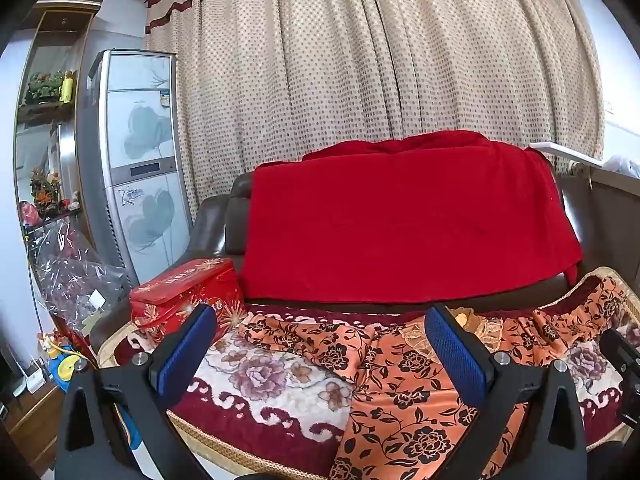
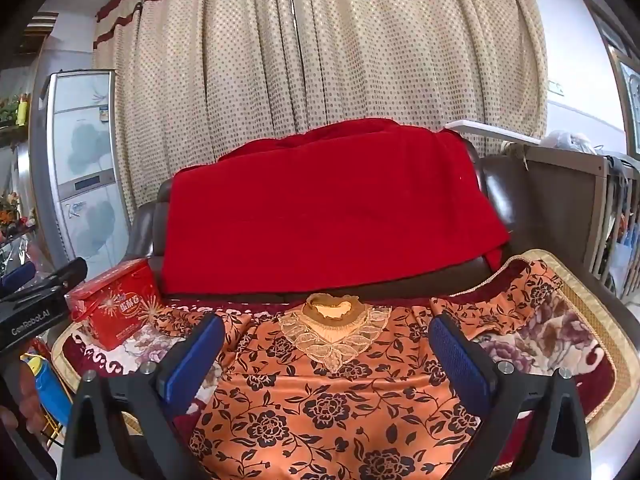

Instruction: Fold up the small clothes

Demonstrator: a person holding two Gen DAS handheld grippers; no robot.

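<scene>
Here I hold both the left gripper (image 1: 320, 344) and right gripper (image 2: 326, 350) with fingers spread above the orange floral garment (image 2: 332, 396), spread flat on the sofa cushion (image 2: 576, 344), red box (image 2: 116, 304) near its left edge.

An orange garment (image 2: 320, 396) printed with black roses is lying spread out, front up, on the floral seat cover (image 2: 560, 344). Its lace-trimmed neckline (image 2: 332, 320) is pointing toward the cover's back edge, one sleeve is reaching toward the cover's right corner, and the hem is hanging over the front edge.
</scene>
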